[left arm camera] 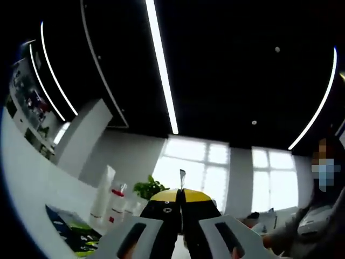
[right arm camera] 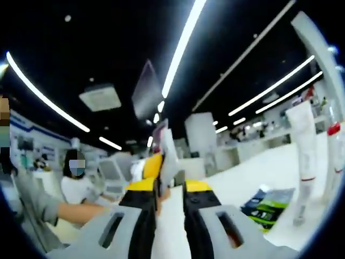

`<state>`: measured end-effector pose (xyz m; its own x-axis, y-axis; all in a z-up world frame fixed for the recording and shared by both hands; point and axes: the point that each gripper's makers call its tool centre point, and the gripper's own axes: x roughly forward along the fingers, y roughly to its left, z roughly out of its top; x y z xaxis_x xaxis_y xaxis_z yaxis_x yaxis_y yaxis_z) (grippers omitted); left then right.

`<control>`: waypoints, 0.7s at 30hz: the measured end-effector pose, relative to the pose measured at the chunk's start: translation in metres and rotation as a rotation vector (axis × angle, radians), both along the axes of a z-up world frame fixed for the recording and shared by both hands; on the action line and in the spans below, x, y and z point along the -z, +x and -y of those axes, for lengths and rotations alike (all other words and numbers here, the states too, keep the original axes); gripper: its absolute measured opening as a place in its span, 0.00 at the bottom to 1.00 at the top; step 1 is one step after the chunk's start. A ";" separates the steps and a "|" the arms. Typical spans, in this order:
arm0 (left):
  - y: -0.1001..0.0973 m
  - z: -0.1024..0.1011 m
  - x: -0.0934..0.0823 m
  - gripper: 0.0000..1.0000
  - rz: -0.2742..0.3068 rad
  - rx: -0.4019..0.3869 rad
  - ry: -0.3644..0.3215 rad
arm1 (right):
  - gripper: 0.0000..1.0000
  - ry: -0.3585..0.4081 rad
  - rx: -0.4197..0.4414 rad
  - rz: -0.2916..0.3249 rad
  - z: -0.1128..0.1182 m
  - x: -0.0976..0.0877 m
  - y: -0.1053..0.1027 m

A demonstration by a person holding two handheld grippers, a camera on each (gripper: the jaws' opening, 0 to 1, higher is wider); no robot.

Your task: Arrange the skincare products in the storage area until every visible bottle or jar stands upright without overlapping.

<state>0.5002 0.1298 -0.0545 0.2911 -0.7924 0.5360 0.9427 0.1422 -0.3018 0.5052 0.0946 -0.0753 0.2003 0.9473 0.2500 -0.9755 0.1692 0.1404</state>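
1. Tabletop (right arm camera: 237, 183): white surface, running to the right of the right tongs in the right gripper view; in the left gripper view it lies at lower left (left arm camera: 48, 189).
2. Tall white tube (right arm camera: 304, 156): upright on its cap, long axis vertical, well to the right of the right tongs. In the left gripper view it (left arm camera: 103, 194) stands left of the left tongs.
3. Red-capped bottle (left arm camera: 115, 208): upright, just beside the tube.
4. Dark green packet (right arm camera: 269, 205): flat on the tabletop, between right tongs and tube.
5. Left tongs (left arm camera: 181, 202): jaws pressed together, nothing visibly held.
6. Right tongs (right arm camera: 170, 197): jaws slightly parted, released.
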 end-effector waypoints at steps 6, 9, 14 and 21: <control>0.001 0.002 0.002 0.00 -0.006 -0.003 0.012 | 0.00 -0.005 -0.008 -0.009 0.001 0.001 -0.003; 0.002 0.003 0.002 0.00 -0.009 -0.013 0.024 | 0.00 -0.004 -0.015 -0.023 0.003 0.000 -0.003; 0.015 0.009 0.021 0.05 -0.007 -0.115 0.193 | 0.00 0.038 0.025 -0.054 0.017 -0.007 0.010; 0.023 0.030 0.056 0.13 -0.029 -0.134 0.410 | 0.00 0.061 0.075 -0.098 0.030 -0.013 0.022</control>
<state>0.5234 0.0995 -0.1109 0.4160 -0.8924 0.1748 0.8999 0.3763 -0.2205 0.5276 0.0647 -0.0621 0.2967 0.9124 0.2820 -0.9414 0.2298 0.2469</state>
